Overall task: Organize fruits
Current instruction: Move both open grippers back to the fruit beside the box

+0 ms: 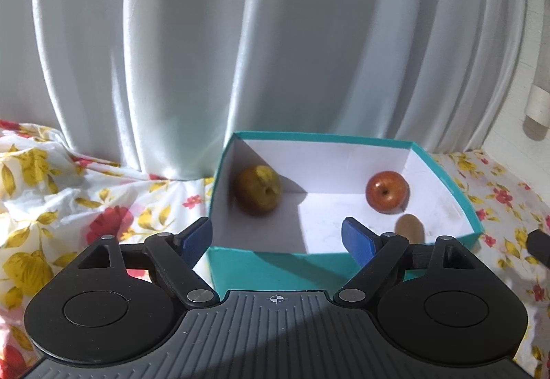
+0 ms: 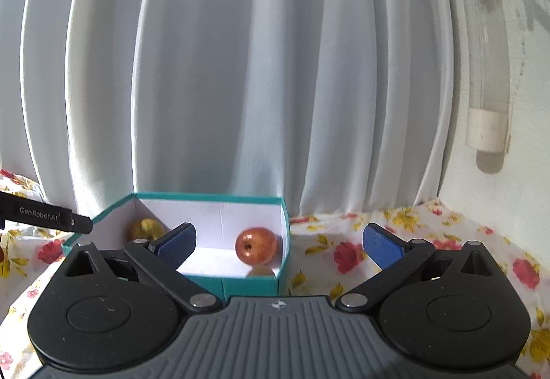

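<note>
Box: teal cardboard box (image 1: 240,262), white inside, open at the top, on the flowered cloth (image 1: 68,193); its back edge stands just before the white curtain (image 1: 172,52).
Yellow fruit: yellow-brown apple (image 1: 258,190), somewhat blurred, on the box floor in the far left corner, close against the left wall. In the right wrist view it (image 2: 146,228) shows partly behind the left blue pad.
Red fruit: red apple (image 1: 387,192) on the box floor toward the far right side, stem hollow facing the camera, well apart from the yellow one. In the right wrist view it (image 2: 256,245) sits near the right wall.
Brown thing: a small rounded brown object (image 1: 409,228) just in front of the red apple, inside the box; too blurred to name.
Left gripper (image 1: 276,238): jaws spread wide, nothing between the blue pads; hovers over the near edge of the box.
Right gripper (image 2: 278,246): jaws spread wide, empty; the box's right corner lies between the pads in the picture, not touched.
Wall: a clear plastic bottle (image 2: 488,45) hangs upside down on the white wall at right.
Other: the left gripper's black side, lettered "GenRobot.AI", juts in at the left of the right wrist view.
</note>
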The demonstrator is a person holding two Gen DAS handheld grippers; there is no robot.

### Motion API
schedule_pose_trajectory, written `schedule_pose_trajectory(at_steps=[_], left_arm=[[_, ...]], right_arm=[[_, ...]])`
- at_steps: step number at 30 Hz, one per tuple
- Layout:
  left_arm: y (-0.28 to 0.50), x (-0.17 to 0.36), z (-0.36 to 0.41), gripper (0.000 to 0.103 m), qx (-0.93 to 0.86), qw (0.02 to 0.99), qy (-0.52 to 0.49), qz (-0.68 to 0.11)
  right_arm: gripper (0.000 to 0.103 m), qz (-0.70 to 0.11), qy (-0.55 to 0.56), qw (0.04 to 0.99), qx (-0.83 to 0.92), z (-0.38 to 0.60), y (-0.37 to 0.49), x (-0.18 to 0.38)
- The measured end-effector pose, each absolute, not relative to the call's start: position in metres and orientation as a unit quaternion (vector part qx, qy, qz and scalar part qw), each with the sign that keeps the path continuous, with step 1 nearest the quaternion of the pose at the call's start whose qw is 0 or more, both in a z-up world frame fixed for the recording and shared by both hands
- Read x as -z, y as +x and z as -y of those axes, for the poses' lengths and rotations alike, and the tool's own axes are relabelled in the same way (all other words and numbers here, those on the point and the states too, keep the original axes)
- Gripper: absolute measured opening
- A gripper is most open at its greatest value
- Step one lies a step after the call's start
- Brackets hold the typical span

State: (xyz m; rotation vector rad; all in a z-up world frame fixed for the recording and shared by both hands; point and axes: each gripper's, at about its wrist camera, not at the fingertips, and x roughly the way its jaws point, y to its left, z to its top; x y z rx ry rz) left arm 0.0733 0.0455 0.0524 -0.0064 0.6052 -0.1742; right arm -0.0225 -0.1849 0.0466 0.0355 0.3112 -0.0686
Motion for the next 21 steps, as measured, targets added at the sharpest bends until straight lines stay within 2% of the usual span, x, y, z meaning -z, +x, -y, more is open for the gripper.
schedule_pose_trajectory(at_steps=[12, 17, 21], left_arm=[[-0.021, -0.008, -0.012, 0.086, 0.116, 0.946, 0.035, -0.302], [-0.057, 0.018, 0.004, 0.083, 0.134, 0.939, 0.088, -0.305], [-0.067, 0.035, 0.015, 0.078, 0.139, 0.931, 0.105, -0.319]], right_arm=[[0.103, -0.215, -0.002, 0.977, -0.002, 0.178, -0.066, -0.008], [0.093, -0.251, 0.022, 0.967, -0.036, 0.182, -0.068, 0.008], [0.091, -0.277, 0.028, 0.958, -0.071, 0.176, -0.067, 0.025]])
